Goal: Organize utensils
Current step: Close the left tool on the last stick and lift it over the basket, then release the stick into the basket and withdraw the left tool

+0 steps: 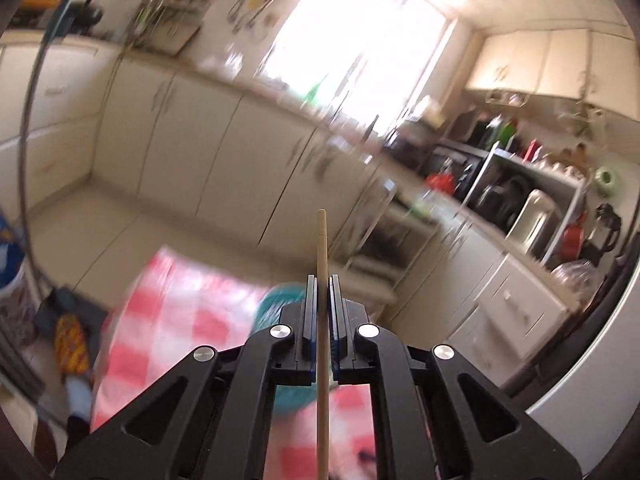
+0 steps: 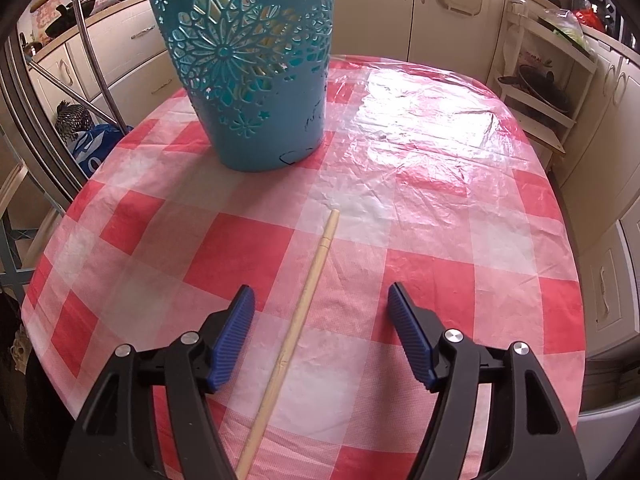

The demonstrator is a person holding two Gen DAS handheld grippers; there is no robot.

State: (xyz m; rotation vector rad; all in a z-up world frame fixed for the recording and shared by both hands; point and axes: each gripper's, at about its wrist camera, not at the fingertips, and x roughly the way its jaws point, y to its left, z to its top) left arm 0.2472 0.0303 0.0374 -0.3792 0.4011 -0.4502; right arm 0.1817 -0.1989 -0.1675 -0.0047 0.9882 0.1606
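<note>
My left gripper [image 1: 321, 280] is shut on a thin wooden chopstick [image 1: 322, 248], which sticks out past the fingertips, high above the table in a blurred view. Below it shows part of the teal holder [image 1: 276, 300]. In the right wrist view, my right gripper [image 2: 321, 298] stands open over the red-and-white checked tablecloth [image 2: 440, 240]. A second wooden chopstick [image 2: 304, 308] lies flat on the cloth between the blue pads [image 2: 236, 332], touching neither. The teal cut-out utensil holder [image 2: 248, 64] stands upright at the far left of the table, with pale sticks visible inside.
Cream kitchen cabinets [image 2: 452, 12] ring the table. A metal chair frame [image 2: 88, 60] and a blue bag [image 2: 96, 148] sit off the table's left edge. A shelf rack with pans [image 2: 540, 88] stands at the right. A cluttered counter [image 1: 520, 184] runs along the wall.
</note>
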